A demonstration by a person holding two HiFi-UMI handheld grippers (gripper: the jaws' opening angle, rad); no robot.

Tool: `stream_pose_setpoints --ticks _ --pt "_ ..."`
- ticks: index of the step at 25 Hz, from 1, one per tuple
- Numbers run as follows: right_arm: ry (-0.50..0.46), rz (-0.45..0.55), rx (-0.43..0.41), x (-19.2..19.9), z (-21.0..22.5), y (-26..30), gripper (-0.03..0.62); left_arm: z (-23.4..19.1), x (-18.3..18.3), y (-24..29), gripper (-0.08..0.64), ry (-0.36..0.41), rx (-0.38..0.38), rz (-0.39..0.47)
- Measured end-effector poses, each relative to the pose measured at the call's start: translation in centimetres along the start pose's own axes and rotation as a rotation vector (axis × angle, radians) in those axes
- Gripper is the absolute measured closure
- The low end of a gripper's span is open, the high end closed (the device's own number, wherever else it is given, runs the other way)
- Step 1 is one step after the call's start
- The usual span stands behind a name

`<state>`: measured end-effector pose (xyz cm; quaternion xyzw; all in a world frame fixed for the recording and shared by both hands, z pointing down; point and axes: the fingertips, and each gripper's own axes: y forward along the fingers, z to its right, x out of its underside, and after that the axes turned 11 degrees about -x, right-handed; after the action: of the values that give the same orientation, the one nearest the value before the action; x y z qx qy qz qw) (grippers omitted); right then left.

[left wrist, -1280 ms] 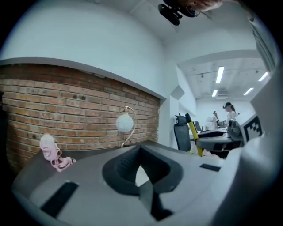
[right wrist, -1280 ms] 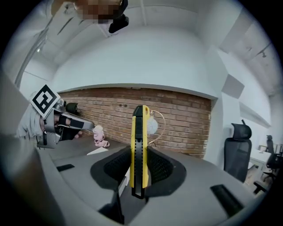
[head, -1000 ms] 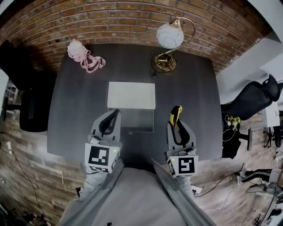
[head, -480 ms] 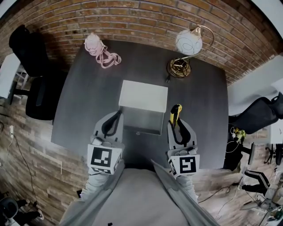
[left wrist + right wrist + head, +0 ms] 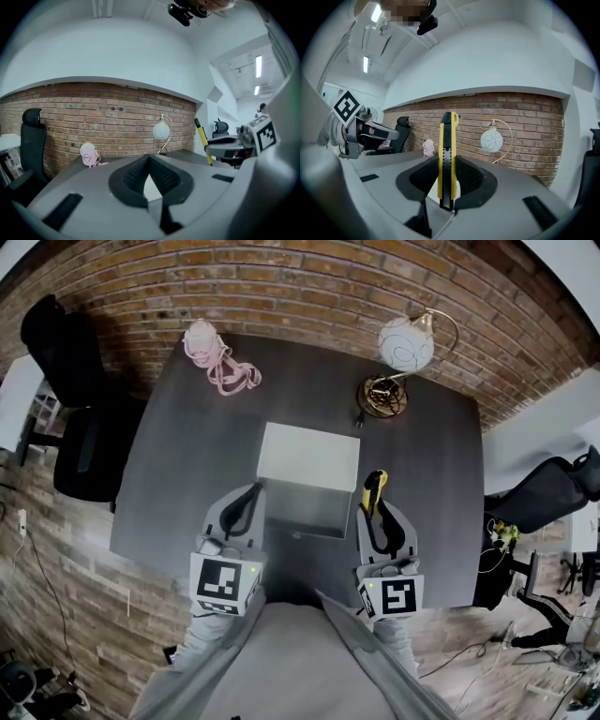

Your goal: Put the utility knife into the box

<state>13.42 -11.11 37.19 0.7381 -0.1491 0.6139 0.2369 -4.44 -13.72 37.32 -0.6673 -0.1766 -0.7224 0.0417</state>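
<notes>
Though dim, brickwork (image 5: 309, 277), seemingly matte table (image 5: 187, 446).

My right gripper (image 5: 446, 180) clamps the yellow utility knife (image 5: 447, 150) upright between its 2 jaws; globe lamp (image 5: 492, 139), brick wall (image 5: 529, 117) behind.

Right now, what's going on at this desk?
A person works two handheld grippers over a dark table. The right gripper has its fingers closed on a yellow utility knife, held upright just right of the open white-lidded box, not yet in it. The left gripper is closed and empty at the box's left.
</notes>
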Motion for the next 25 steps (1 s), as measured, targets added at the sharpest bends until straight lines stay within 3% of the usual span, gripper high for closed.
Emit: stream_pose_setpoints --ticks 8,12,25 --pt "-0.022 -0.047 -0.071 0.7 -1.2 2.1 0.466 -0.1 0.2 0.3 0.54 -0.031 0.013 -0.016" --pt "-0.035 -0.08 -0.111 1.6 -2.0 3.3 0.466 -0.4 0.6 0.4 0.54 -0.01 0.024 -0.015" --pt "-0.08 -0.24 -0.253 6.8 -4.7 6.8 0.466 -1.1 3.2 0.2 0.54 -0.057 0.013 -0.075"
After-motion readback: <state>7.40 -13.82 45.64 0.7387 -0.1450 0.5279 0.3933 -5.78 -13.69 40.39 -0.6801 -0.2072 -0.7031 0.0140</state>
